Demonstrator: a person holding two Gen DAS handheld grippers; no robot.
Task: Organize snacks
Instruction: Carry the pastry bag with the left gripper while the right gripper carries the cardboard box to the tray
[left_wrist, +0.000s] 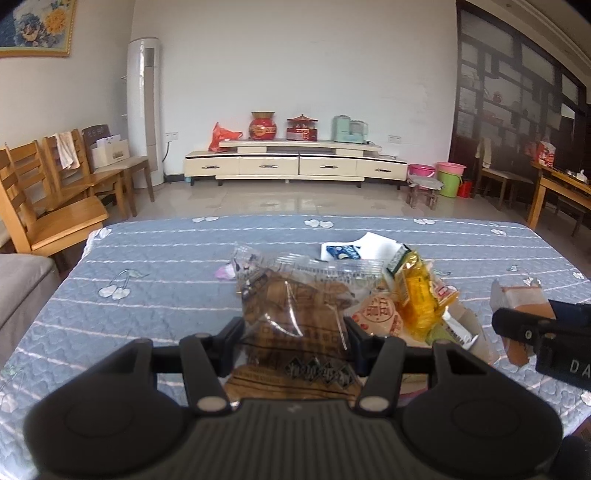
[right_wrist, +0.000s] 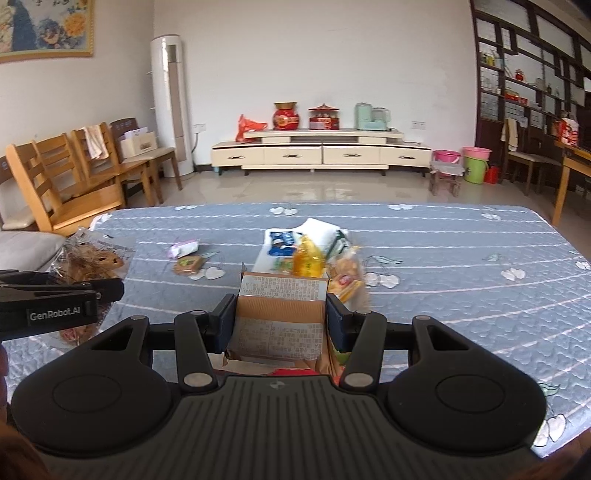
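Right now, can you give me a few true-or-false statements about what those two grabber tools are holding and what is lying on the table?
1. The left gripper is clamped on a clear packet of brown pastry. True.
2. The right gripper is open, holding nothing. False: it is shut on a brown snack packet with a printed label.
3. The table has a plain red cloth. False: the cloth is blue-grey, quilted, with white cherry motifs.
4. A yellow-orange snack packet lies in the pile beyond the right gripper. True.
5. A small pink-and-white packet lies apart from the pile, to its left. True.
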